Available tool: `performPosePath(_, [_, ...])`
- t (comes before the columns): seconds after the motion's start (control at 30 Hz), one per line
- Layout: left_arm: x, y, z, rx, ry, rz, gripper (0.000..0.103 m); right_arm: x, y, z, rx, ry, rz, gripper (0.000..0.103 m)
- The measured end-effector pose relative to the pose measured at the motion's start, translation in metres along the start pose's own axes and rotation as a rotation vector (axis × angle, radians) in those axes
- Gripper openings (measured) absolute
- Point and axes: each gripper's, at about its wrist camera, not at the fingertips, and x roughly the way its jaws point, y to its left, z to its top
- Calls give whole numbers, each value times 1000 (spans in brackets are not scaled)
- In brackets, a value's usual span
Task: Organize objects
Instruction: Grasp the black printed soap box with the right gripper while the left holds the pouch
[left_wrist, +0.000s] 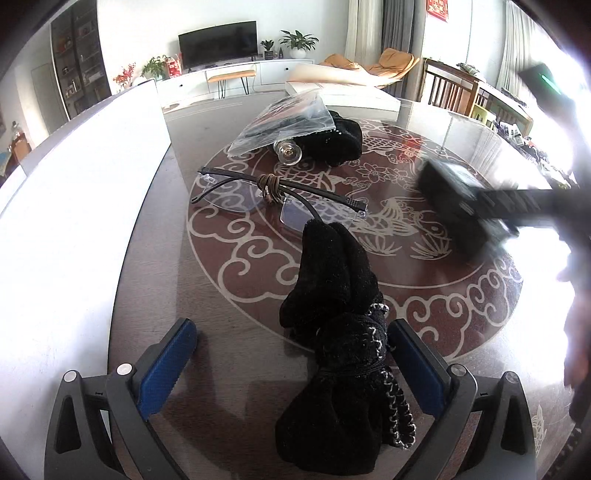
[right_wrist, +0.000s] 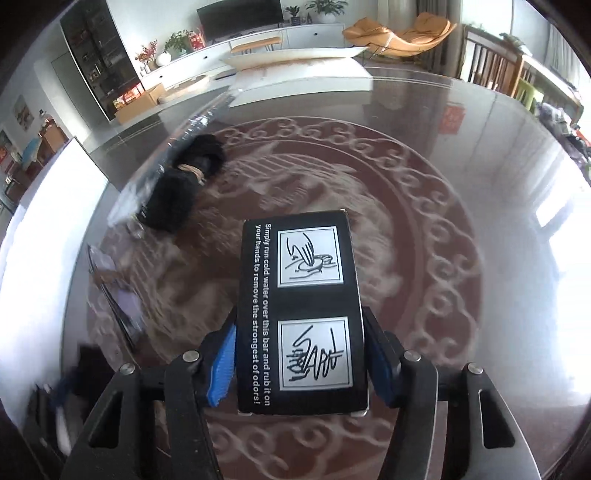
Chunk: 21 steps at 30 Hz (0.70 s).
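So we're mid-carry here: our right gripper (right_wrist: 299, 363) is clamped on the black box (right_wrist: 301, 310), blue pads pressed to both long sides, and the box hangs above the table (right_wrist: 480, 155) instead of sitting on it. It's the one with the hand-washing pictograms and the line about removing odors. The left wrist view catches it too, blurred, over to the right. We'd guess the next move calls for picking a bare patch to set it down, and the red medallion part ahead of it looks free.

Our left gripper (left_wrist: 291, 373) is wide open, pads touching nothing, with the black sock bundle (left_wrist: 340, 354) lying between them, nearer the right pad. That looks like the next candidate; it needs a lower reach before closing.

Farther along the glossy tabletop: rimless glasses (left_wrist: 280, 192) with a hair tie looped on them, then a second black sock bundle (left_wrist: 343, 142), a clear plastic bag (left_wrist: 284, 122) and a light bulb (left_wrist: 288, 151).

Room behind is a living room, TV (left_wrist: 218, 42) on a white console, orange lounger.
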Motion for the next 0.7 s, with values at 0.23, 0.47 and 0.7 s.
performPosePath(0.23, [0, 0, 0, 0, 0, 0, 103, -43, -17, -78, -36, -77, -34, 60])
performPosePath(0.47, [0, 0, 0, 0, 0, 0, 103, -61, -37, -120, 85, -178, 49, 97])
performPosePath(0.7, [0, 1, 0, 0, 0, -1, 103, -55, -16, -120, -27, -144, -69, 103])
